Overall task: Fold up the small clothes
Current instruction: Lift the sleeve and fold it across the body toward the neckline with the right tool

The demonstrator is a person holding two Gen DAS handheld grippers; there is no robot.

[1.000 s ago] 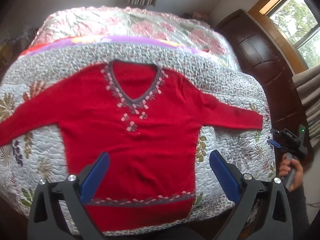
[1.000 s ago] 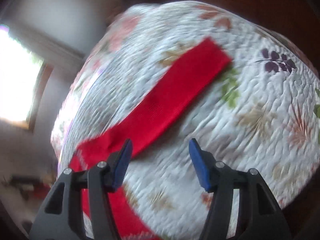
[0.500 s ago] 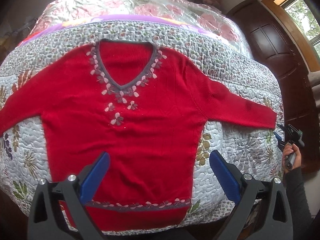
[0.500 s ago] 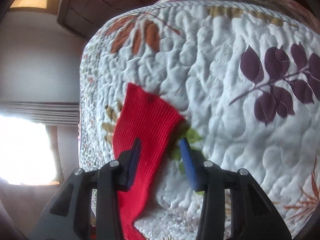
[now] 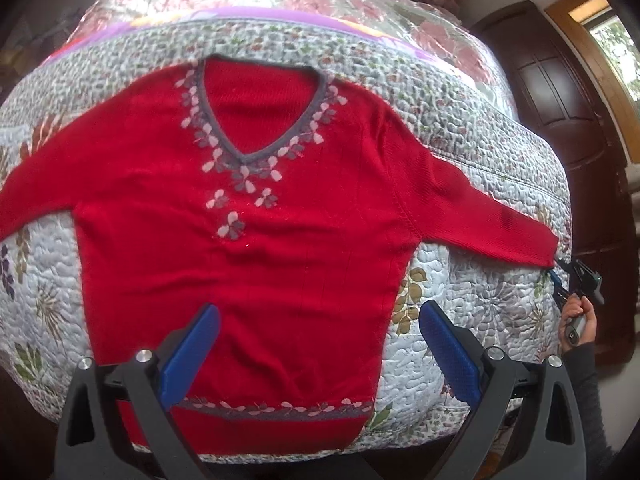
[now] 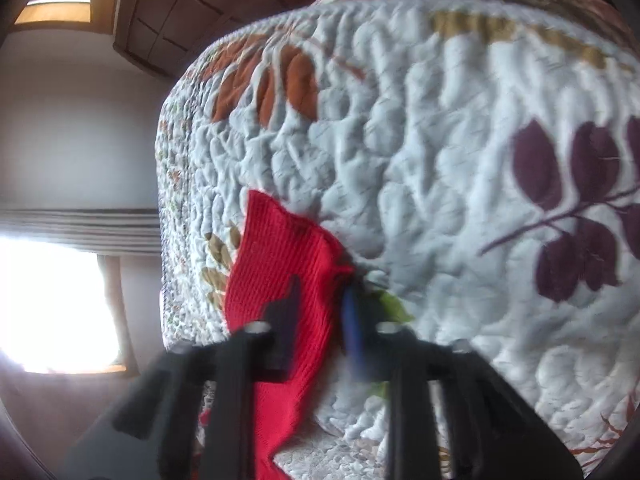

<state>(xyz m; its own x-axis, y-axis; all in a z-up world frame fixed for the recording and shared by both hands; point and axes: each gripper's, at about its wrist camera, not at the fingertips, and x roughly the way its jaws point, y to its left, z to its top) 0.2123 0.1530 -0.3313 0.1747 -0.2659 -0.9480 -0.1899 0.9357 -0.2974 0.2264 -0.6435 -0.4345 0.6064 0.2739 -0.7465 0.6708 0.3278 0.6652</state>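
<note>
Left gripper (image 5: 320, 354) released, jaws wide, hovering over sweater (image 5: 248, 248) hem near bed's front edge; quilt (image 5: 472, 312) bare on either side. Sweater flat, sleeves spread. Right gripper (image 6: 324, 316), half open 0.5 s ago, now narrowed around sleeve cuff (image 6: 280, 248) at quilt's far right edge; full clench cannot be told.

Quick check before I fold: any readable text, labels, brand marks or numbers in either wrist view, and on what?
None can be read in either view.
Red sweater: only leaf embroidery at the neck and hem, no lettering or tag visible.
Quilt: printed leaves, no words.
Right gripper, closing on the sleeve cuff: no markings visible.
Left gripper: open, no markings.
</note>
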